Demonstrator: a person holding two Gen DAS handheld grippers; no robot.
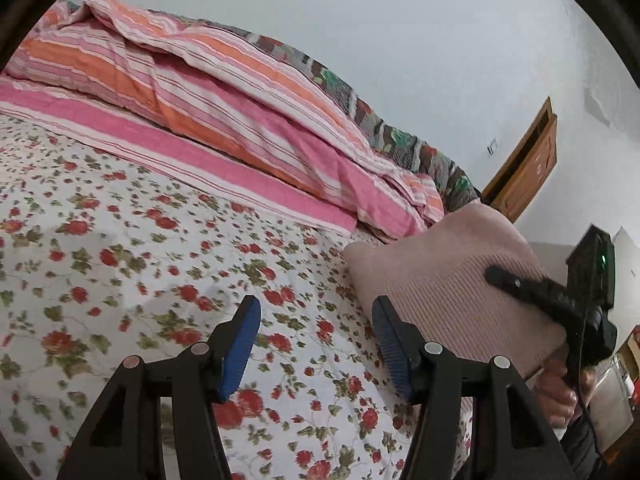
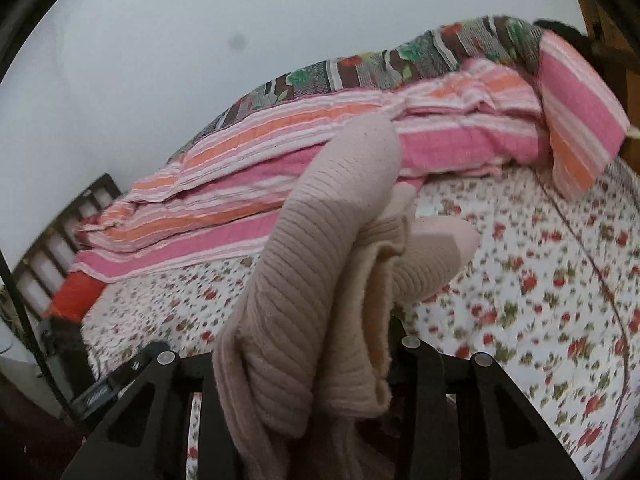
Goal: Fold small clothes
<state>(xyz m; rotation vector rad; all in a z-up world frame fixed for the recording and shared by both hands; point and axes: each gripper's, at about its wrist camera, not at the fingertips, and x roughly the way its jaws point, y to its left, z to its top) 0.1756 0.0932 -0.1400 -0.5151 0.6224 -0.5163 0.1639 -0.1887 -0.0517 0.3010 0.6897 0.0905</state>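
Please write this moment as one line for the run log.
stage: lifting garment | right gripper: shut on pink ribbed sweater | left gripper: open, nothing between pads | surface: floral bedsheet

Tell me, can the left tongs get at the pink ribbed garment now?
Probably yes. The left tongs stand open and empty, and the pink ribbed garment hangs just beside them from the right tongs, with nothing in between.

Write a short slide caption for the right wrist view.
Right gripper clamps a bunched pink ribbed garment above the floral bedsheet.
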